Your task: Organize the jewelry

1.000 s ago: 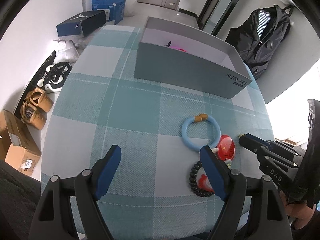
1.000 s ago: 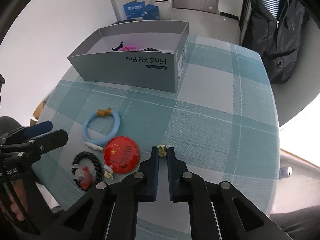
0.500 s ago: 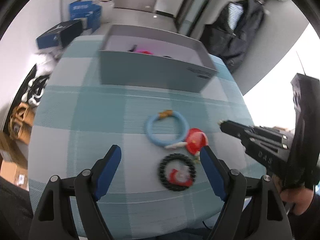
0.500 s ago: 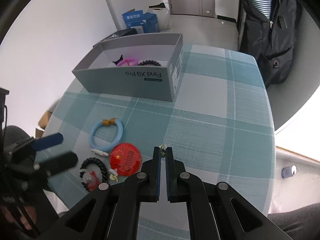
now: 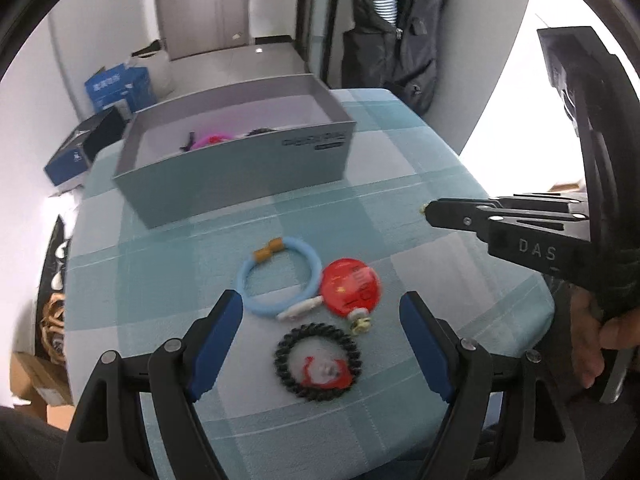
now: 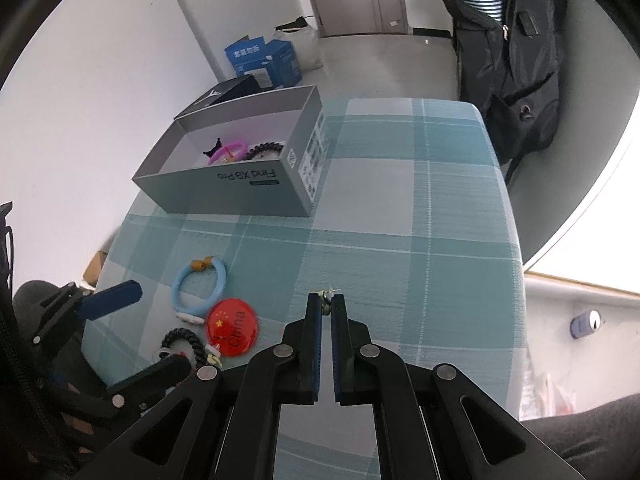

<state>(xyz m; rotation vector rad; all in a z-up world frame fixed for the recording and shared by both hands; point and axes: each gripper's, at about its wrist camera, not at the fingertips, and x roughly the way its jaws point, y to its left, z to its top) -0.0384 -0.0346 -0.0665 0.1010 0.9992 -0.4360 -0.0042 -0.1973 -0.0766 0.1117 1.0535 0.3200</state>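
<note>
- A tiny pale-gold earring (image 6: 327, 300) is pinched at the very tips of the right gripper (image 6: 326, 307), whose jaws are clamped together on it, held above the checked teal tablecloth (image 6: 400, 216).
- The left gripper (image 5: 320, 312) has its blue-padded jaws spread wide apart with nothing between them, hovering over the loose jewelry.
- On the cloth beneath it lie a light blue bracelet (image 5: 280, 276) with a tan bead, a red round badge (image 5: 350, 287) touching the bracelet's side, a small white-and-yellow charm (image 5: 361, 322) just beside the badge, and a black coiled hair tie (image 5: 318, 362) ringing a red-and-white trinket.
- Farther back stands an open grey box (image 6: 240, 184), holding a pink bracelet (image 6: 232, 150) and a black beaded band (image 6: 264, 149).
- A dark jacket (image 6: 508, 52) hangs beyond the table.
</note>
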